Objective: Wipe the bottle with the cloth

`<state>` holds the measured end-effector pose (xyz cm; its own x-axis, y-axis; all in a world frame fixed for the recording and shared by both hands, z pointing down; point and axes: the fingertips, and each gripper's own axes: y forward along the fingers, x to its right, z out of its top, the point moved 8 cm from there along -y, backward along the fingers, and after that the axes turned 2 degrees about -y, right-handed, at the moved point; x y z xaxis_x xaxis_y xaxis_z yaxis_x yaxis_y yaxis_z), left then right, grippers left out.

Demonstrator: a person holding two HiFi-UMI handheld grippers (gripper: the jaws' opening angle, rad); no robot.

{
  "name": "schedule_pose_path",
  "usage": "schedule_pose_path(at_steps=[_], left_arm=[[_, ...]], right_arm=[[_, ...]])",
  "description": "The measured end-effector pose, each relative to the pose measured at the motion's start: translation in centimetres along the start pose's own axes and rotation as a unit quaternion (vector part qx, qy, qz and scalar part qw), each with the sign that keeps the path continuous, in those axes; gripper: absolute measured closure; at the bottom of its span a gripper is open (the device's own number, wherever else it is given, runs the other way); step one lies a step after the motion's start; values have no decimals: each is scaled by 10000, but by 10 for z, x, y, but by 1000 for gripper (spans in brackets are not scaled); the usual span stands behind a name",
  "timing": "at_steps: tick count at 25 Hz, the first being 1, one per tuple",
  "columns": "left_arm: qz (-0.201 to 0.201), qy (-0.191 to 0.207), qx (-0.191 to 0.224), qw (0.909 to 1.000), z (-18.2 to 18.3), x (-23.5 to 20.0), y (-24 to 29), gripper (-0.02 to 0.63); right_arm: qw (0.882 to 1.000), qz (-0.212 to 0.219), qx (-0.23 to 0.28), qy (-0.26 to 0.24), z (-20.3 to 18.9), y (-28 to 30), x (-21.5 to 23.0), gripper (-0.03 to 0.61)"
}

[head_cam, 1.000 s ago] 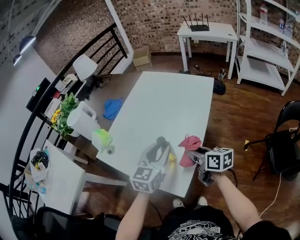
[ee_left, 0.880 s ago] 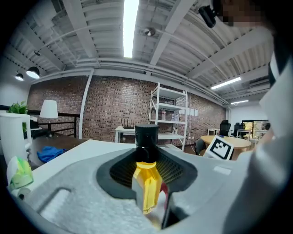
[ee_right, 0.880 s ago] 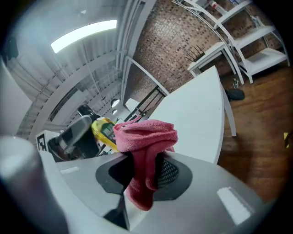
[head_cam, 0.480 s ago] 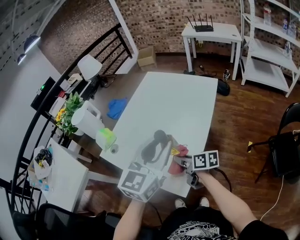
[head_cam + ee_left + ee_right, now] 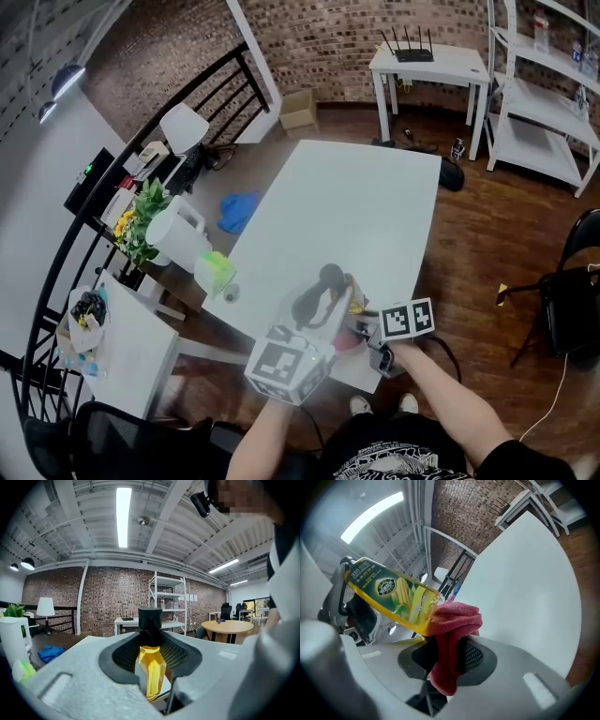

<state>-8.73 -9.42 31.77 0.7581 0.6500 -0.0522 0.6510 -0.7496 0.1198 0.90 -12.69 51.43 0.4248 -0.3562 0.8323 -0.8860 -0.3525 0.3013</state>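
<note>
field notes, places given from the white table [image 5: 356, 206].

- left gripper [image 5: 150, 656]: jaws part-way apart and clamped on the bottle [image 5: 391, 592]. yellow liquid, black cap, cap end pointing away over the table. the pads press the body just below the neck.
- the bottle is lifted clear of the table, over its near edge, tilted with the label side towards the right gripper view.
- right gripper [image 5: 447, 656]: jaws pinched nearly together on the red cloth [image 5: 454, 625]. a bunched fold stands proud above the pads and a tail hangs below them.
- the cloth's bunched fold touches the bottle's bottom corner, also over the table's near edge.

step in hand, as i judge it: the wipe is only just starting. the cloth meets the base end, and the label face and neck look unwiped.

the next move calls for:
- dragging the cloth along the label face towards the cap
- the left grip holding firm so the bottle does not swivel
- rolling the left wrist to offer the other faces
- the strip under the left pads cannot be reached without a regrip

count:
- 1 bottle
- 1 red cloth
- 2 grippers
- 1 white table
- 1 blue crumpled thing [image 5: 238, 212] off the table's left edge; whether it is cloth i cannot tell
</note>
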Motion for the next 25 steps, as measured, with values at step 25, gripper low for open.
schedule_pose_path(at_steps=[25], left_arm=[[655,-254,-470,9964,-78,-34,22,480]], right_arm=[[9704,-1690,780,-1538,27,-57,14,482]])
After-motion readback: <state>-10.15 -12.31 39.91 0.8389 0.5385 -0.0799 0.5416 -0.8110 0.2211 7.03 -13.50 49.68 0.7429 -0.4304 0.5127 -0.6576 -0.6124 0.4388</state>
